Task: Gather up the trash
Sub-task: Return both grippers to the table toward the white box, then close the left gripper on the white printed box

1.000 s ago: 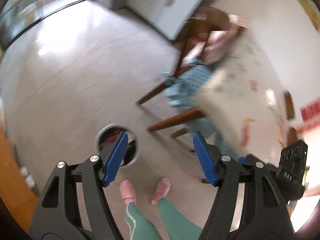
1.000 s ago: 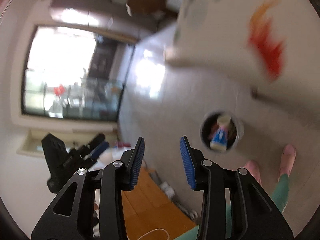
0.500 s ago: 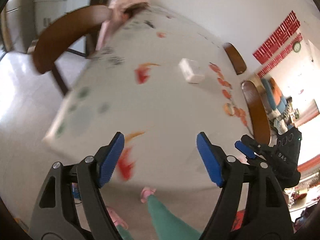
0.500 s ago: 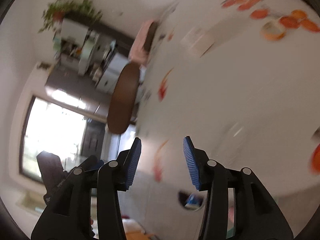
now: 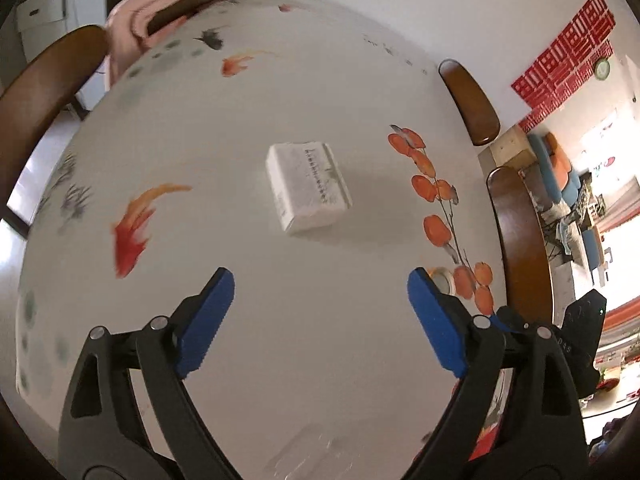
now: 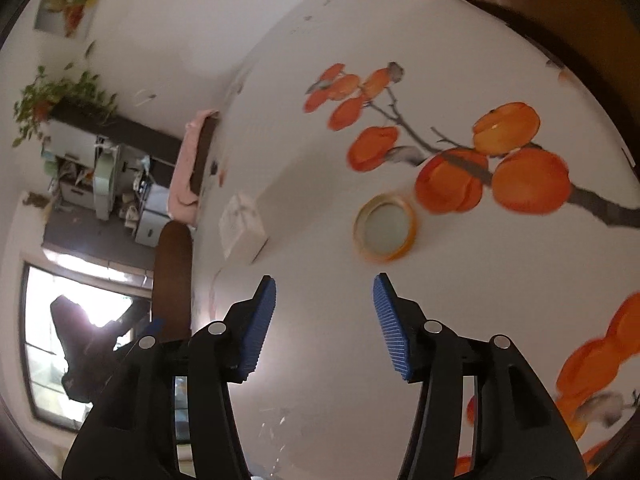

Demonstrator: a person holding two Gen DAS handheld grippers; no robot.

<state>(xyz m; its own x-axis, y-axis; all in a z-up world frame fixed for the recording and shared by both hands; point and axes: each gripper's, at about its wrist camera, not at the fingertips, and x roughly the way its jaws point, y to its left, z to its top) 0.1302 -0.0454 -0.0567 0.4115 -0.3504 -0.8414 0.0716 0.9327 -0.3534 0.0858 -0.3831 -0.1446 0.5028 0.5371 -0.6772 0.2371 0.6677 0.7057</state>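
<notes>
Both the left gripper (image 5: 320, 312) and right gripper (image 6: 324, 320) hover spread wide and empty over the table (image 5: 248, 360). The tape roll (image 6: 385, 227) lies just ahead of the right gripper, the tissue pack (image 5: 307, 187) mid-table. Closing off-centre could skid the smooth roll away.

white tissue pack (image 5: 307, 187) flat, tape roll (image 6: 385, 227) nr it.
</notes>
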